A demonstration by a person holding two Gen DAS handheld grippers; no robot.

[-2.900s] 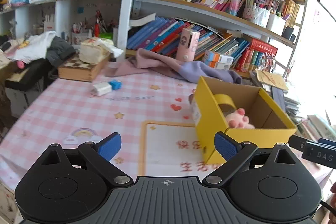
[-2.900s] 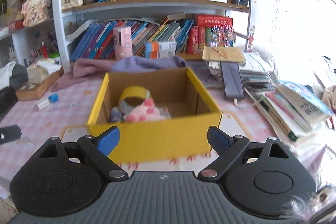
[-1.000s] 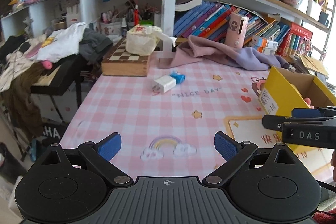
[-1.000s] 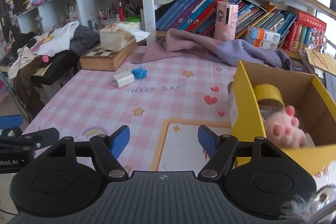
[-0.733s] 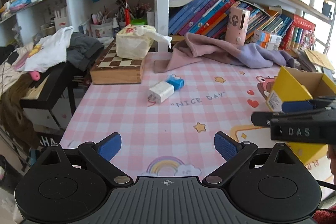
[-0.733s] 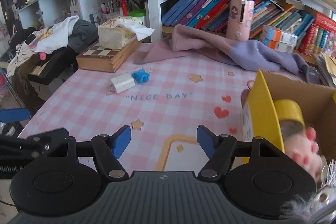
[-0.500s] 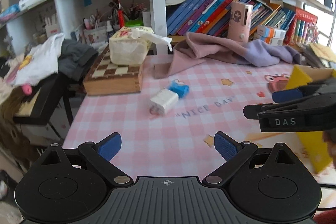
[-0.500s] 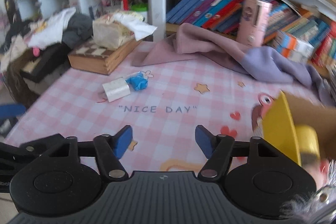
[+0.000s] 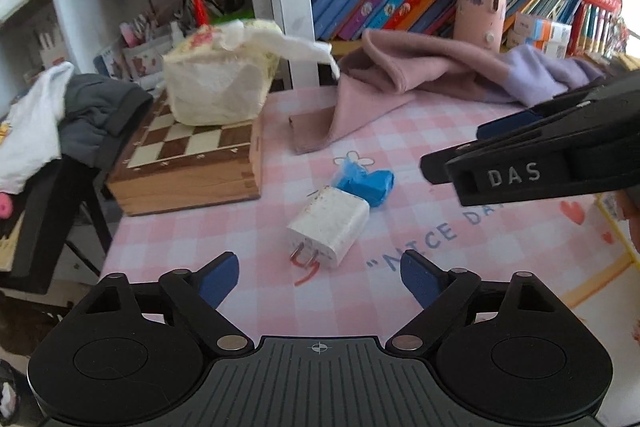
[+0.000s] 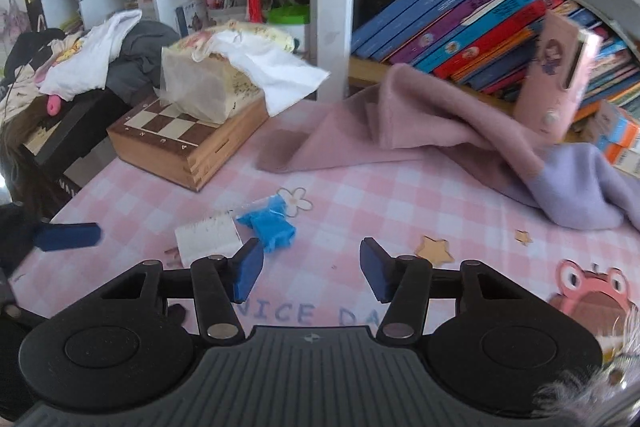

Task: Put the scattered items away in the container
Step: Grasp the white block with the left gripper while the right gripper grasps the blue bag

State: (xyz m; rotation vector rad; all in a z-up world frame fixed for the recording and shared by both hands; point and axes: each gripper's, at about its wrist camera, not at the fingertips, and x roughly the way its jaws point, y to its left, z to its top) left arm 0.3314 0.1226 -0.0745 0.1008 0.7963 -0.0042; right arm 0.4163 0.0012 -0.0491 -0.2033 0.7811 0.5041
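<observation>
Both tools have been swung away from the yellow box, which is no longer in either view, and brought up to the two loose items. White charger point(image 9: 329, 225) and blue crumpled piece point(image 9: 366, 183) lie touching on the pink checked surface point(image 9: 280, 155). Left tool point(image 9: 318, 277) is spread wide, empty, lined up on the charger. Right tool point(image 10: 308, 273) is partly open, empty, just beside the blue piece. A pickup is judged imminent.
</observation>
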